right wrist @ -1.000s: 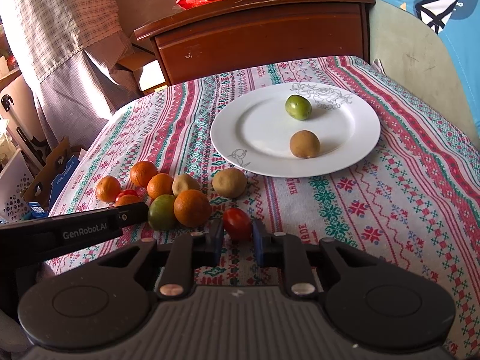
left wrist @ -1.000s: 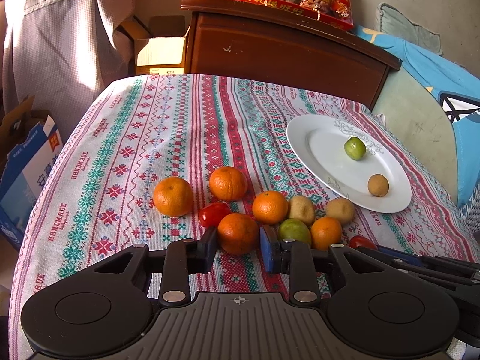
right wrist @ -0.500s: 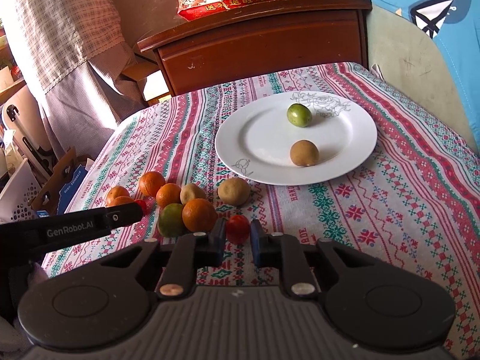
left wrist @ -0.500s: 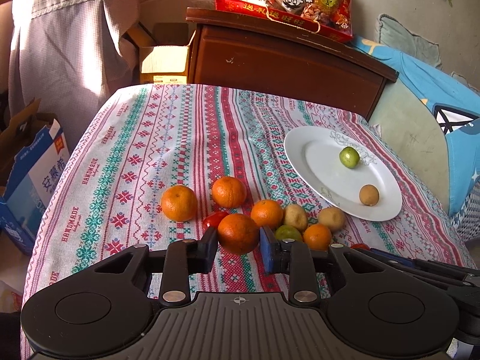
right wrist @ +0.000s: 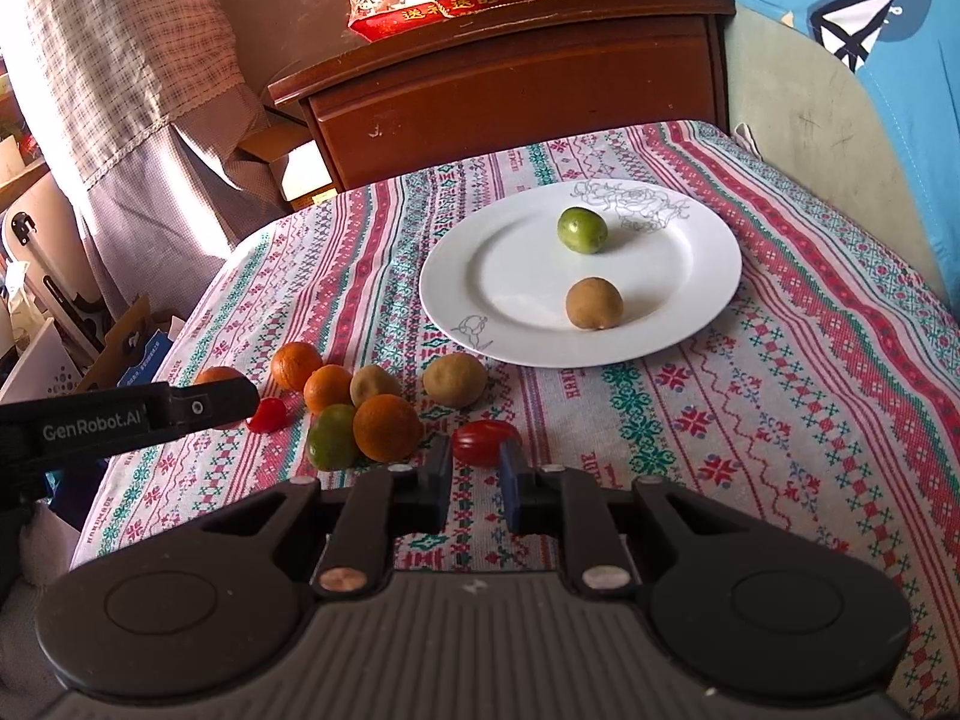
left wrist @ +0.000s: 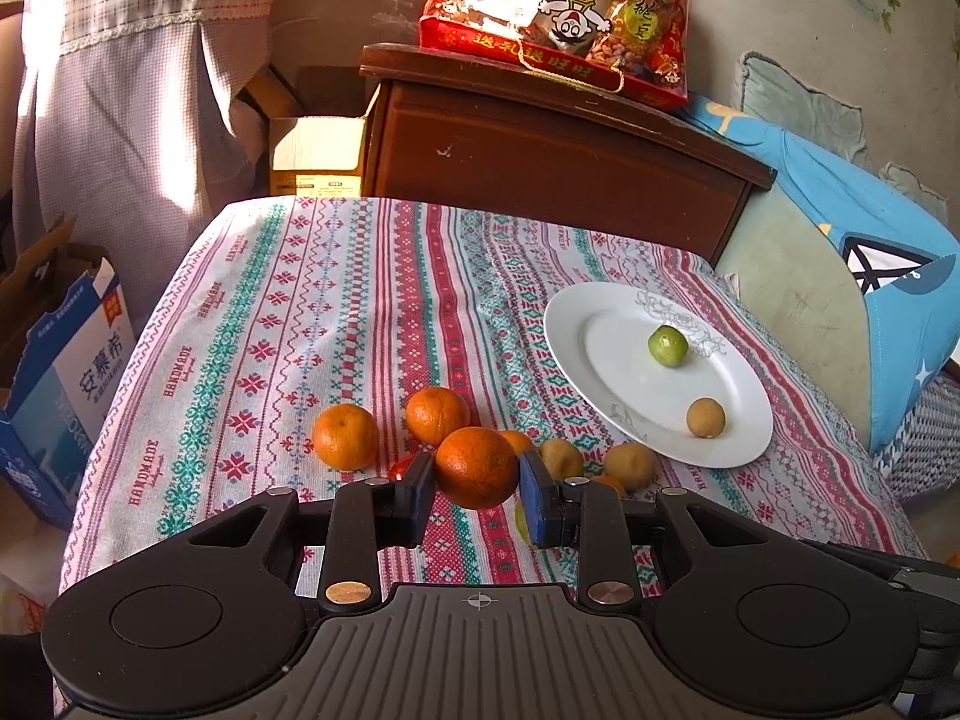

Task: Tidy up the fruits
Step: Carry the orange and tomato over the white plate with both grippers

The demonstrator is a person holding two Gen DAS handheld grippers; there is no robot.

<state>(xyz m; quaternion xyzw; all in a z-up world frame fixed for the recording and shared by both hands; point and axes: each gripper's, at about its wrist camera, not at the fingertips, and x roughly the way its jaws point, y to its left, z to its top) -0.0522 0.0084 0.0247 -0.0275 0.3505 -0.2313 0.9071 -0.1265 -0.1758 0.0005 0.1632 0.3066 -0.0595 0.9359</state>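
Note:
My left gripper [left wrist: 475,483] is shut on an orange [left wrist: 476,467] and holds it above the patterned tablecloth. My right gripper [right wrist: 477,467] is shut on a red cherry tomato [right wrist: 485,441], lifted just off the cloth. A white plate [right wrist: 504,276] at the right holds a green lime [right wrist: 581,230] and a brown kiwi [right wrist: 594,302]. On the cloth lies a cluster of oranges [right wrist: 386,426], kiwis [right wrist: 454,379], a green lime [right wrist: 332,437] and another red tomato [right wrist: 267,414]. The left gripper's finger [right wrist: 204,405] shows over the cluster in the right wrist view.
A dark wooden cabinet [left wrist: 540,144] with a red snack bag [left wrist: 558,18] stands behind the table. A blue cushion [left wrist: 870,276] lies at the right. Cardboard boxes [left wrist: 60,372] and a hanging cloth are off the table's left edge.
Both grippers have risen and pulled back from the cluster: the left with the orange, the right with the tomato. The fruits on the cloth have stayed put.

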